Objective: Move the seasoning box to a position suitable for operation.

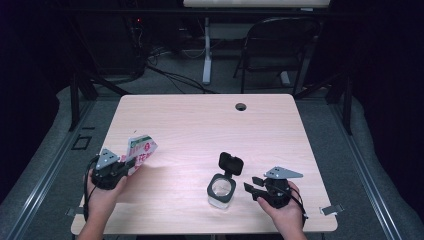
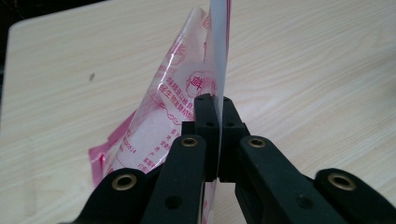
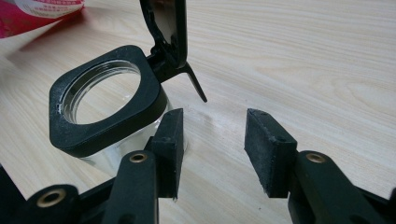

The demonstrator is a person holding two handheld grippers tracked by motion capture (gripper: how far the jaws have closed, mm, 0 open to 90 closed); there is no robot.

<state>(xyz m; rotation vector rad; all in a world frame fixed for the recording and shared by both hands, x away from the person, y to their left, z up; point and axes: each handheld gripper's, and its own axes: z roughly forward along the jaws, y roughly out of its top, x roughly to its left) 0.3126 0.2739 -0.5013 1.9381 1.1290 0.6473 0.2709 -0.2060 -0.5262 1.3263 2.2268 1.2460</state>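
Observation:
A clear plastic bag [image 1: 141, 148] printed with pink writing is held up at the table's left. My left gripper [image 1: 129, 164] is shut on its edge; in the left gripper view the bag [image 2: 180, 98] rises edge-on from between the closed jaws [image 2: 213, 112]. A clear jar [image 1: 221, 190] with a black square rim stands front and centre, its black flip lid [image 1: 231, 163] hinged upright. My right gripper [image 1: 252, 185] is open just right of the jar, nothing between its jaws. In the right gripper view the jar [image 3: 105, 105] sits beside one of the fingers [image 3: 169, 144], and the gripper [image 3: 215, 149] gapes over bare wood.
The light wooden table [image 1: 200, 120] has a round cable hole [image 1: 241, 106] near its far edge. A black folding chair [image 1: 277, 47] and a white desk leg [image 1: 207, 50] stand on the floor beyond. Cables trail there too.

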